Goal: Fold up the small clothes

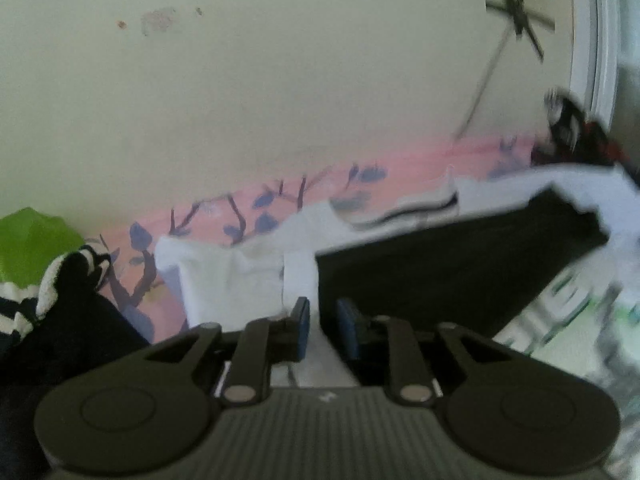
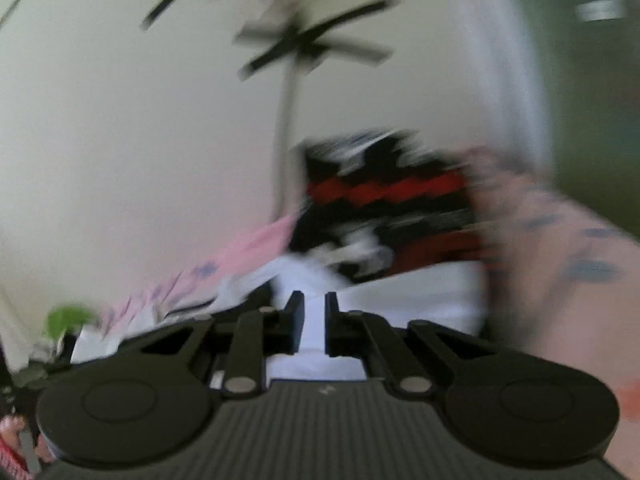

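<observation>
**Both grippers tilted up, a white garment between the fingers**

A pink sheet (image 1: 400, 164) with blue leaves and dark branches covers the surface, running up to a pale wall (image 1: 280, 60). On the wall hangs a dark star-shaped fixture (image 1: 518, 16) on a thin rod, close to a white door frame (image 1: 596, 40). At the far left sits something bright green (image 1: 28, 240), and beside it a black cloth with white stripes (image 1: 76, 276) is bunched in a heap. Toward the right edge lies a black, white and red patterned cloth (image 1: 572, 128); in the right wrist view it fills the middle ground, badly smeared by motion (image 2: 384, 200).

The white garment (image 1: 228, 280) lies spread across the pink sheet. A black panel (image 1: 440, 264) rises at a slant just in front of the left gripper (image 1: 322, 320) and blocks the view of whatever lies behind it; I cannot tell what it is.

The left gripper points forward and somewhat upward, taking in more wall than sheet. Its blue-padded fingers (image 1: 301, 316) stand slightly apart with a strip of the white garment running up between them; whether they pinch it I cannot tell.

The right gripper (image 2: 314, 320) is pitched upward too. Its fingers (image 2: 295, 316) show a narrow gap filled with white cloth (image 2: 314, 344), and the blur hides whether they grip it.
</observation>
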Demonstrator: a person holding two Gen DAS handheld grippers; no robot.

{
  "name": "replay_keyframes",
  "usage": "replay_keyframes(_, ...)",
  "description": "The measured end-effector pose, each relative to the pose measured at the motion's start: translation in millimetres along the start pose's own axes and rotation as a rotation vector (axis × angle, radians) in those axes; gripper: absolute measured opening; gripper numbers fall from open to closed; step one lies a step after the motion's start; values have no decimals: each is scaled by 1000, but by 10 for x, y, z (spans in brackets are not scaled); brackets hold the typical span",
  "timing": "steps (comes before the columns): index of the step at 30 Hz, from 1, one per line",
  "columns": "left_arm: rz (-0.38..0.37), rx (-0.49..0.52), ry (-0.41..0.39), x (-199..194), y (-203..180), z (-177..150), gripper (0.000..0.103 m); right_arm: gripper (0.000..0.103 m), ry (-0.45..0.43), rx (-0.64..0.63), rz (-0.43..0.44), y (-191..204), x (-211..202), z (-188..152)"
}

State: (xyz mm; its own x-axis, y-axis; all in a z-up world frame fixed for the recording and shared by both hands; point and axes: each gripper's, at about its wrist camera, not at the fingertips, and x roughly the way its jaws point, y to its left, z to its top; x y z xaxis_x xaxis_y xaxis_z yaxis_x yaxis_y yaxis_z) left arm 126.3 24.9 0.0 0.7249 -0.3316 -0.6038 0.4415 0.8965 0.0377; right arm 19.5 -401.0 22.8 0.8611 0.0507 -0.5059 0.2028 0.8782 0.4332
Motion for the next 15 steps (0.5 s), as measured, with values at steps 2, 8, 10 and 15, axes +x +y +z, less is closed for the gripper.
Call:
replay_keyframes(2,-47,-50,-39,-129,39,69,23,40,-18,19,-69,-250,-252,-39)
replay_keyframes(8,-100,-92,-22,-71,-24,84,25,65,50,83,-181,-705,-547,-538)
replay_keyframes(10,-88,-89,14,37,-43,48,25,64,74,81,-163,-750,-583,-612)
replay_keyframes(15,-69,-73,43,202,-40,-70,25,22,101,-117,-139,-521,-441,-725)
